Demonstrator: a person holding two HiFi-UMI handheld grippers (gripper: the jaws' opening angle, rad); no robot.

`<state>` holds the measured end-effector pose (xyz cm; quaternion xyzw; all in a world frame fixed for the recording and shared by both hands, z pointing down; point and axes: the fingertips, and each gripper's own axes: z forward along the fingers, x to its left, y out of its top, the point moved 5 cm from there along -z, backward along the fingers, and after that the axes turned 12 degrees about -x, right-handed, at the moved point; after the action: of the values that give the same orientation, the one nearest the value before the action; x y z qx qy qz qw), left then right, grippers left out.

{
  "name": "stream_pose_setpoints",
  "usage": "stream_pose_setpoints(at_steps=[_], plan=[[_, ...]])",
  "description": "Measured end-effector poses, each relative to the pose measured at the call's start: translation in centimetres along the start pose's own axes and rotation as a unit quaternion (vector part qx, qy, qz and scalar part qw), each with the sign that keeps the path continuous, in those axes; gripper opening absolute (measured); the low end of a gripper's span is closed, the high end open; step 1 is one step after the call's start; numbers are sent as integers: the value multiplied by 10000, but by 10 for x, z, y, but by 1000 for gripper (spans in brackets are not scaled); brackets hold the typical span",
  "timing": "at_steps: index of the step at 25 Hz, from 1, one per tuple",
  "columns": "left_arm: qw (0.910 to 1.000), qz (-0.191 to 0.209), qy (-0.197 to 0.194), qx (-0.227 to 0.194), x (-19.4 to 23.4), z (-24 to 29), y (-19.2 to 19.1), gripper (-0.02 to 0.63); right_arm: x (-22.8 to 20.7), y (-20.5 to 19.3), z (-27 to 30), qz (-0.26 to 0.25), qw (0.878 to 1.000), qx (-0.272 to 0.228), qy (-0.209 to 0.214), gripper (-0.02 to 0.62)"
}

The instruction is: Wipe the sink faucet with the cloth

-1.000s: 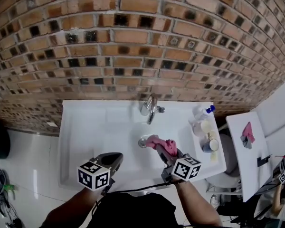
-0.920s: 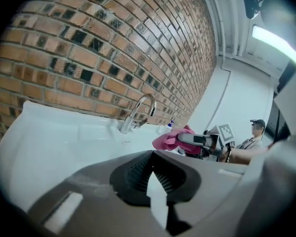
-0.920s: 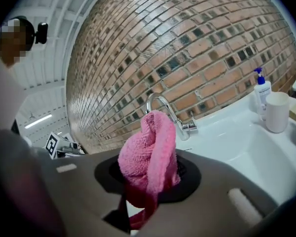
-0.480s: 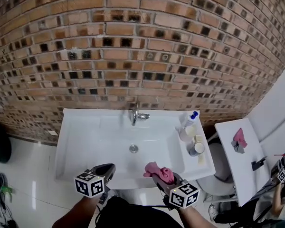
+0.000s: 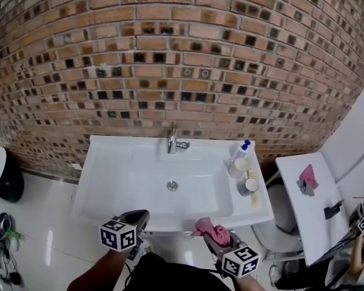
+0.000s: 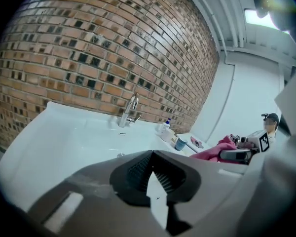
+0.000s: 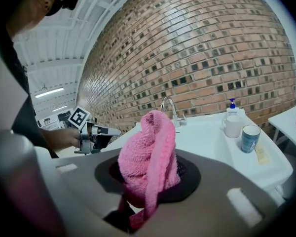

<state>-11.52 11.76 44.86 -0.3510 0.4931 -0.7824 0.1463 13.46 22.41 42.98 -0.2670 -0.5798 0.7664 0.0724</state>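
Observation:
A chrome faucet (image 5: 173, 142) stands at the back rim of the white sink (image 5: 103, 180) against the brick wall; it also shows as the faucet (image 6: 129, 110) and the faucet (image 7: 170, 108) in the gripper views. My right gripper (image 5: 215, 235) is shut on a bunched pink cloth (image 5: 210, 230), held in front of the sink's front edge, well short of the faucet. The pink cloth (image 7: 149, 163) stands up between the jaws. My left gripper (image 5: 137, 218) is shut and empty, at the sink's front left; its jaws (image 6: 150, 174) meet with nothing between them.
On the sink's right ledge stand a soap pump bottle (image 5: 241, 151), a white mug (image 5: 238, 166) and a blue cup (image 5: 249, 186). A white side table (image 5: 309, 205) at the right carries another pink cloth (image 5: 307, 176). A drain (image 5: 171, 185) sits mid-basin. A person's sleeve shows far right.
Both grippers have pulled back from the basin toward the sink's front edge; the right one carried the pink cloth away from the drain area. The view now takes in more of the wall.

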Motion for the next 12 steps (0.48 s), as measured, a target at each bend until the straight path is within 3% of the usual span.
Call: stream_pose_setpoints(at_steps=[12], plan=[[10000, 53, 29, -33, -30, -8, -27, 6, 8, -9, -30, -117, 9998, -179, 42, 107]])
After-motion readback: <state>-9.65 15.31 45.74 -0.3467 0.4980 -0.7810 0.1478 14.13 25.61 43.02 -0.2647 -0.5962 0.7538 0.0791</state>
